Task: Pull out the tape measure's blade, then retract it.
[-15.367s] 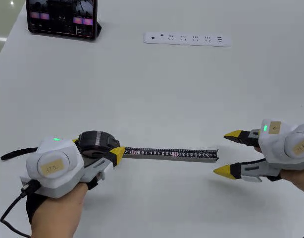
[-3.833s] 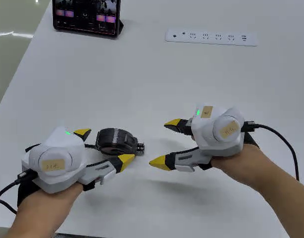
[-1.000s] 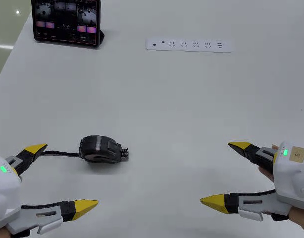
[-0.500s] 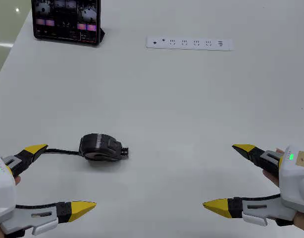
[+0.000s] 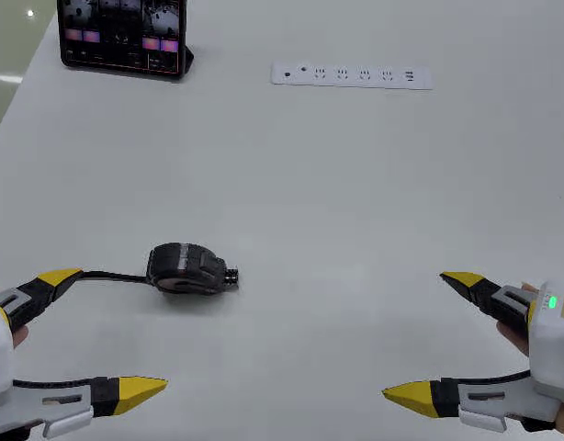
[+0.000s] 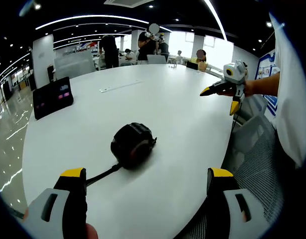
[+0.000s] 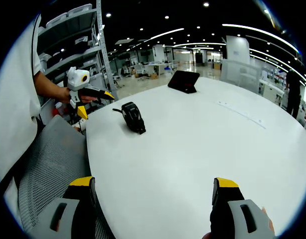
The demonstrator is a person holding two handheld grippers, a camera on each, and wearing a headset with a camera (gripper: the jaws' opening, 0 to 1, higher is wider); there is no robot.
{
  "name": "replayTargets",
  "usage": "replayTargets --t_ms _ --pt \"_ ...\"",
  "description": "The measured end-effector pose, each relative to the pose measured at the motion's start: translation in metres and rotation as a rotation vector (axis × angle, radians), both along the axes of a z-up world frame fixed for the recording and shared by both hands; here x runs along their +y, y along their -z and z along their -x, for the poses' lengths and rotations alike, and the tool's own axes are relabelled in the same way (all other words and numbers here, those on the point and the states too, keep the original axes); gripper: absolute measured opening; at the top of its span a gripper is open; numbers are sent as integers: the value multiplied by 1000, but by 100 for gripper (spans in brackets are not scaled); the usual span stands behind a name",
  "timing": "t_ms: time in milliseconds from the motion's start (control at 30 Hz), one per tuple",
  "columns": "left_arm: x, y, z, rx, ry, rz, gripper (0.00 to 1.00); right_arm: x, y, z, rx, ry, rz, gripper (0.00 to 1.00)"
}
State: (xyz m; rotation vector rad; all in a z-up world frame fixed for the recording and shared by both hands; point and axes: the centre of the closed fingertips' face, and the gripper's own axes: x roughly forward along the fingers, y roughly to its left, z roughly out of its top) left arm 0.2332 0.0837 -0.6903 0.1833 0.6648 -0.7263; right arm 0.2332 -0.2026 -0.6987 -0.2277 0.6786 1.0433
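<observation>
- Head view, item 1: one black, round-bodied tape measure with a rubbery case (image 5: 186, 269). It lies on its side on the white tabletop (image 5: 310, 184), left of centre and near the front edge.
- Blade: wound inside the case, with a small metal end hook (image 5: 232, 274) showing at the mouth and pointing right.
- Item 2: one thin black wrist strap (image 5: 107, 274), trailing left from the case towards the upper jaw of the left gripper. Whether strap and jaw touch cannot be told.
- Item 3: two white hand-held grippers with yellow-tipped black jaws.
  - Left gripper (image 5: 98, 333): jaws spread wide, holding nothing, near the tape measure on its left.
  - Right gripper (image 5: 434, 336): jaws spread wide, holding nothing, well apart from the tape measure on its right.
- Handling, judged:
  - The case looks rigid, compact and fairly weighty for its size. Its ribbed covering is unlikely to slip between jaws.
  - The blade is probably thin spring steel, stiff while curved, prone to kink, and quick to snap back.
  - Best hold: one gripper across the two flat faces of the case, the other pinching the end hook.
- Other stock at the far side of the table:
  - One white multi-socket power strip (image 5: 351, 74).
  - One dark tablet with a lit screen (image 5: 126, 35), propped upright.
</observation>
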Motion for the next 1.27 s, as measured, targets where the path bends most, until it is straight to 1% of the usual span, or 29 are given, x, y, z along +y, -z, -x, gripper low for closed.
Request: replayTargets --t_ms 133,333,400,467,533,567,600,633,667,700,733,767,800,833,867,900,967,1000,1067,1100,1267 --pt "0 0 1 2 8 -1 99 0 1 2 -1 -5 9 99" --pt "0 1 4 16 18 -1 99 0 4 3 6 -12 15 99" --pt "1 2 4 10 22 -12 99 1 4 4 8 -14 15 99" --pt "1 1 4 11 19 -7 99 0 4 4 9 -14 16 99" --pt "1 1 5 9 22 -11 99 0 5 4 10 -15 17 99" --pt "0 2 6 19 27 -6 99 0 5 4 10 -16 19 99" --pt "1 2 5 7 22 -18 99 0 5 4 11 -17 18 99" --pt "0 1 6 9 27 -5 99 -1 5 4 11 -16 18 99" --pt "-2 1 7 23 25 8 99 -1 5 4 11 -16 19 99" --pt "1 1 5 7 16 -7 99 -1 5 4 12 -15 18 99" --pt "-1 1 7 21 25 10 99 -1 5 4 13 -14 17 99" --pt "0 0 6 15 17 6 99 -1 5 4 13 -14 16 99" --pt "0 1 6 17 18 3 99 -1 5 4 14 -14 17 99" --pt "-1 2 8 33 17 12 99 -1 5 4 14 -15 17 99" --pt "0 2 7 23 16 2 99 -1 5 5 15 -16 17 99" --pt "0 3 8 33 23 6 99 -1 5 5 17 -16 16 99" --pt "1 3 7 22 23 -1 99 -1 6 6 20 -17 18 99" --pt "0 4 8 31 28 3 99 -1 6 6 20 -17 19 99" --pt "1 4 7 24 26 -4 99 -1 6 6 21 -18 19 99" --pt "1 4 8 28 25 5 99 -1 7 6 21 -18 19 99" --pt "3 4 7 32 21 7 99 -1 7 7 24 -20 20 99"
